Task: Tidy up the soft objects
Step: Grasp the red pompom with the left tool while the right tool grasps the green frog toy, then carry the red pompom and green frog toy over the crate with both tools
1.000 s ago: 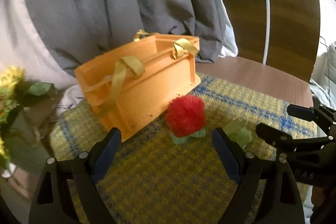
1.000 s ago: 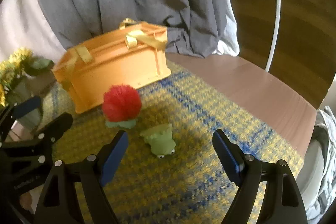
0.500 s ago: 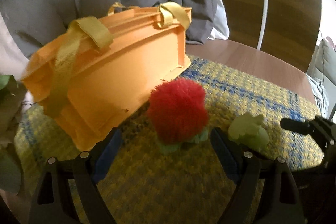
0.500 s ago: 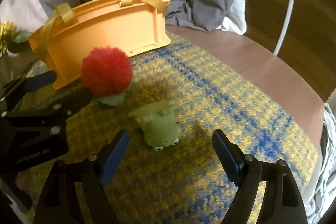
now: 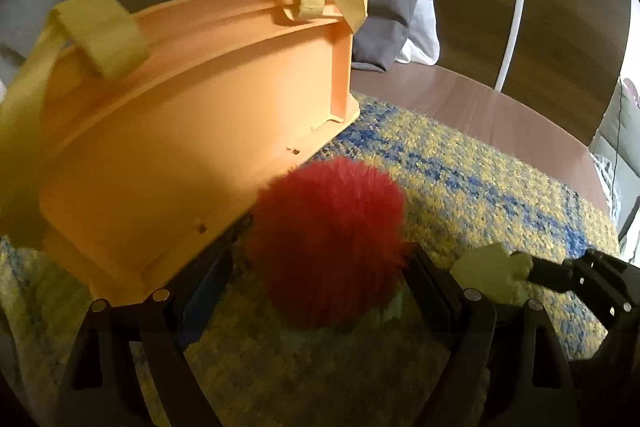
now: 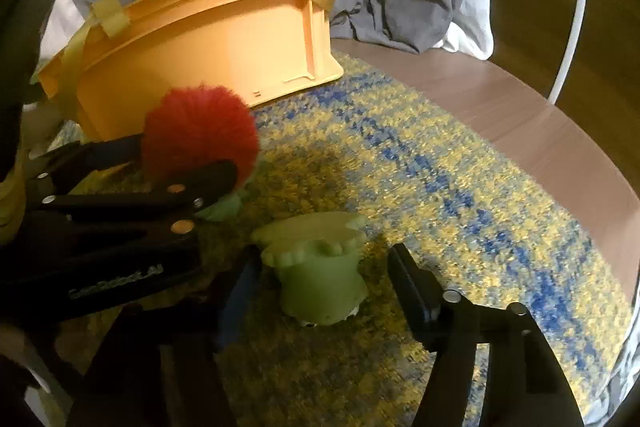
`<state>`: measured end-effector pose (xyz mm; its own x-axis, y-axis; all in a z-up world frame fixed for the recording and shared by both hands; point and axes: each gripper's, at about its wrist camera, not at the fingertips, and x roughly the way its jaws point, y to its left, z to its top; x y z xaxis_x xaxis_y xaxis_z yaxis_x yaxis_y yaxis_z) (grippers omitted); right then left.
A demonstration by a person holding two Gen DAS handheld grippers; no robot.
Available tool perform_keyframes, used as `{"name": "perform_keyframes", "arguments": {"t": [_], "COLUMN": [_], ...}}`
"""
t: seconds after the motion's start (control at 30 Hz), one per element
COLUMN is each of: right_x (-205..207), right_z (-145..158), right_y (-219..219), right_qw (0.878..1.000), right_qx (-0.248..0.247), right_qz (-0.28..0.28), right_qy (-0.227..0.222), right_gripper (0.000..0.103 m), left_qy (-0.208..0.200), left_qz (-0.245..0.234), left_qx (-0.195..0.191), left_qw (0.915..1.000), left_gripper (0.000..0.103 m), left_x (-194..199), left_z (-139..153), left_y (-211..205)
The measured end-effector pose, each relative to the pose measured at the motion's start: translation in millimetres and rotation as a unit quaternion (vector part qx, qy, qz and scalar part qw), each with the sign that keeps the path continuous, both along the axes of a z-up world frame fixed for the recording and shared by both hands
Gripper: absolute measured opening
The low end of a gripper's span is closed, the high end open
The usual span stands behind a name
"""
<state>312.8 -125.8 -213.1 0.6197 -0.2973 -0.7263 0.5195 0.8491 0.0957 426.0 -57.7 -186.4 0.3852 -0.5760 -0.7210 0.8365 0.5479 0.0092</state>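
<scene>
Two claws straddle two soft toys on the woven mat (image 6: 460, 163): my left gripper (image 5: 320, 279), jaws wide, brackets the red pompom (image 5: 326, 243), my right gripper (image 6: 320, 287), jaws just narrowing around but seemingly not yet pressing the green frog (image 6: 320, 279); I'd squeeze gently before lifting toward the orange basket (image 6: 224, 39) beyond.

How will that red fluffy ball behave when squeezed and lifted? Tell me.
The red fluffy ball looks plush, so it would probably compress and weigh little. Its round shape suggests it could roll if nudged, though the green base under it may steady it on the woven mat.
</scene>
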Motion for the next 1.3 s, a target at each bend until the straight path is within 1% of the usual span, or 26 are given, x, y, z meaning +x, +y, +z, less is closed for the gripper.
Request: {"name": "perform_keyframes", "arguments": {"t": [0.13,0.23,0.33,0.37,0.4,0.47,0.5,0.57,0.77,0.83,1.13,1.3], "right_x": [4,3,3,3,3,3,2,2,-4,-7,-19,-26], "right_z": [-4,-4,-5,-5,-5,-5,-5,-5,-1,1,22,38], "right_y": [-1,-3,-5,-6,-7,-10,-10,-11,-12,-12,-11,-11], "right_qw": [1.0,1.0,0.999,0.999,0.999,0.999,0.999,0.999,0.998,0.998,0.998,0.997], "right_qx": [0.014,0.019,0.03,0.03,0.03,0.034,0.037,0.038,0.04,0.039,0.02,0.013], "right_qz": [0.004,-0.004,-0.014,-0.018,-0.024,-0.03,-0.032,-0.034,-0.039,-0.04,-0.044,-0.036], "right_qy": [0.0,-0.004,-0.009,-0.009,-0.01,-0.012,-0.014,-0.015,-0.02,-0.024,-0.049,-0.068], "right_gripper": [0.054,0.053,0.053,0.053,0.053,0.053,0.053,0.052,0.052,0.052,0.052,0.052], "left_qy": [-0.01,-0.021,-0.013,-0.009,-0.007,-0.003,-0.002,-0.005,-0.031,-0.033,-0.041,-0.044], "left_qz": [-0.005,-0.003,0.0,0.001,0.002,0.004,0.004,0.005,0.006,0.009,0.031,0.052], "left_qx": [0.007,0.009,0.015,0.016,0.017,0.018,0.017,0.014,0.008,0.005,-0.019,-0.034], "left_qw": [0.9999,0.9997,0.9998,0.9998,0.9998,0.9998,0.9998,0.9999,0.9995,0.9994,0.9985,0.9971], "left_gripper": [0.086,0.083,0.067,0.057,0.05,0.042,0.041,0.039,0.038,0.038,0.038,0.038], "left_x": [0,-1,3,4,4,5,5,4,-4,-6,-19,-30], "left_z": [-2,-3,-5,-5,-6,-5,-5,-2,12,17,38,54], "left_y": [-10,-14,-16,-17,-17,-16,-16,-14,-2,3,27,39]}}
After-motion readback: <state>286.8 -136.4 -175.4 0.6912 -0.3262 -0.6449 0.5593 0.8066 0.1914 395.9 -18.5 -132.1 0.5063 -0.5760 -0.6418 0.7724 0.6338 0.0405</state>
